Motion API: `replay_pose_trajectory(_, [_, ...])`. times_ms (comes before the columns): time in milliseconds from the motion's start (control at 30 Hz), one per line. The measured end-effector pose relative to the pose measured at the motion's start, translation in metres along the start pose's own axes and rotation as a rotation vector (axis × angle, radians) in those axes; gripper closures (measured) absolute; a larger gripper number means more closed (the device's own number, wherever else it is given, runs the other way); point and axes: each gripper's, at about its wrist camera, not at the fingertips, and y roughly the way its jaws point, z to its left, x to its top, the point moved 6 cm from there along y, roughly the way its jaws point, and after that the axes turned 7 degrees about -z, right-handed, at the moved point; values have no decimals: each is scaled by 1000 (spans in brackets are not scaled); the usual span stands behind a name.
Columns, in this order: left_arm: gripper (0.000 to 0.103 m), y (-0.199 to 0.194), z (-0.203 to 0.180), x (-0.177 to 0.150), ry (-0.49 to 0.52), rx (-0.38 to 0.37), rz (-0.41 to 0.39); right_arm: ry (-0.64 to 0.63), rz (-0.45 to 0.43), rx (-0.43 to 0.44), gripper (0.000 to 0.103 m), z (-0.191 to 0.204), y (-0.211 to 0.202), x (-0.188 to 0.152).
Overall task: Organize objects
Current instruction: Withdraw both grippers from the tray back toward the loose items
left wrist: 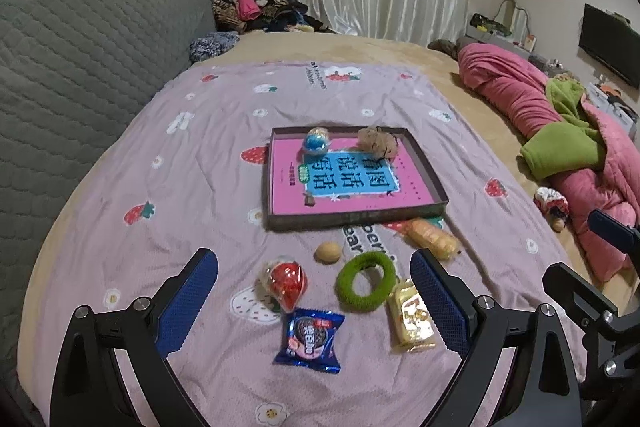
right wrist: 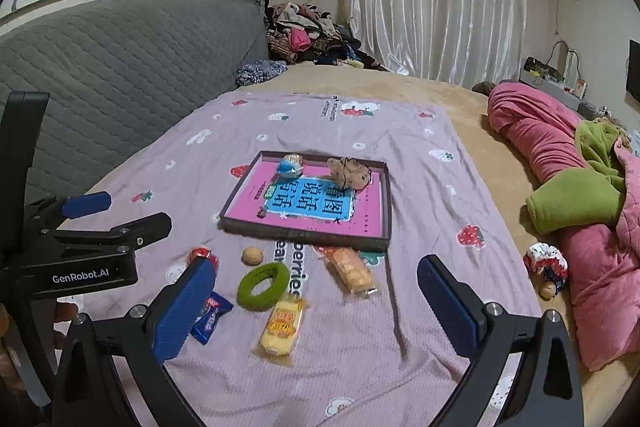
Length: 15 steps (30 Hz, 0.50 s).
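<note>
A shallow brown tray (left wrist: 352, 219) (right wrist: 296, 233) lies on the purple sheet, holding a pink book, a blue ball (left wrist: 318, 141) (right wrist: 291, 165) and a brown scrunchie (left wrist: 378, 142) (right wrist: 351, 169). In front of it lie a walnut (left wrist: 328, 252) (right wrist: 252, 255), a green hair ring (left wrist: 365, 281) (right wrist: 263, 285), a red wrapped ball (left wrist: 285, 281) (right wrist: 202, 254), a blue Oreo packet (left wrist: 311, 339) (right wrist: 211, 317), a yellow snack pack (left wrist: 410, 317) (right wrist: 282, 323) and an orange cracker pack (left wrist: 432, 238) (right wrist: 350, 269). My left gripper (left wrist: 314, 259) is open above the small items. My right gripper (right wrist: 316, 267) is open, empty.
A grey quilted headboard (left wrist: 80, 67) runs along the left. Rolled pink and green bedding (left wrist: 560, 131) (right wrist: 580, 195) lies on the right. A small patterned pouch (left wrist: 552, 205) (right wrist: 546, 263) sits by the bedding. Clothes are piled at the far corner (left wrist: 256, 3).
</note>
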Motion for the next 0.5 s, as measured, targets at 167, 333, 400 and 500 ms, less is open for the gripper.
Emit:
replay_pose_trajectory(167, [6,0,2,-13,-6,-1,17,0,13,4,1,4,-2,-11])
replay_pose_trajectory(333, [6,-1,2,-25,-5,-3,28,-1,26,8,1,7,-3,-20])
replay_pose_trajectory(400, [6,-2,3,-29,-8,-5,28,-7,28,6,1,8,-4,-22])
replay_pose_trajectory(500, [6,0,5,-37,-8,-1,34,-7,35,2,1,8,-3,-27])
